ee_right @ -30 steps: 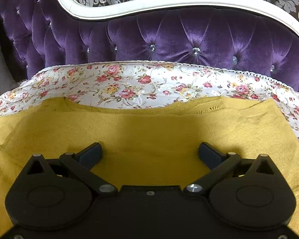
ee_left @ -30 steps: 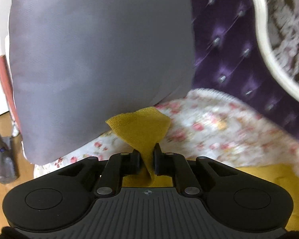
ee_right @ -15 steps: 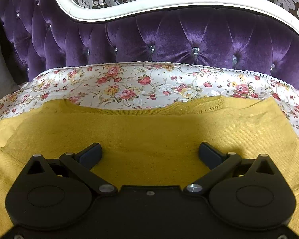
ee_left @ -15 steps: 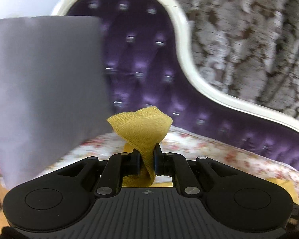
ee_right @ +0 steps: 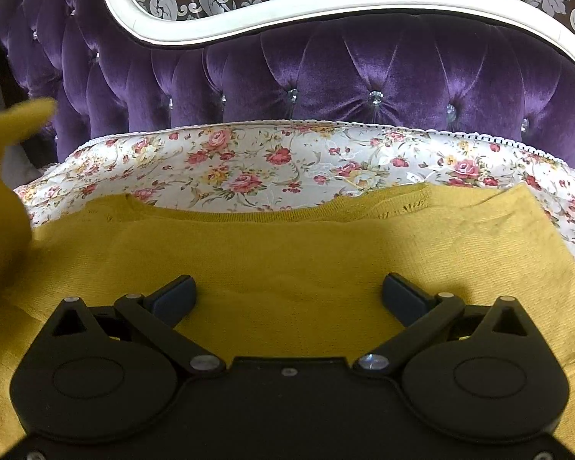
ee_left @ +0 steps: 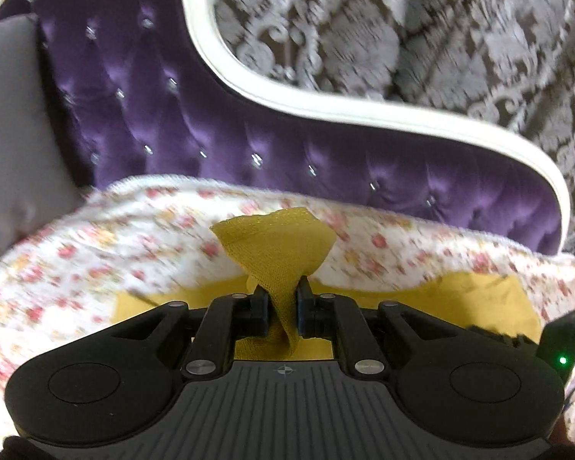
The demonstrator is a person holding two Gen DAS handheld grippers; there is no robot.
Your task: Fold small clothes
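I see the yellow sweater [ee_right: 287,253] lying spread flat on the flowered cover [ee_right: 272,161] of the sofa, its neckline toward the backrest. My left gripper [ee_left: 281,304] is clamped on a bunched corner of it, which fans out above the fingers (the same raised fold shows blurred at the left edge of the right wrist view). My right gripper [ee_right: 287,295] hangs over the middle of the sweater with its fingers spread wide and nothing between them. Behind stands the purple tufted backrest [ee_right: 364,73] with its white frame [ee_left: 326,109], and a grey cushion [ee_left: 15,153] sits at the left end.
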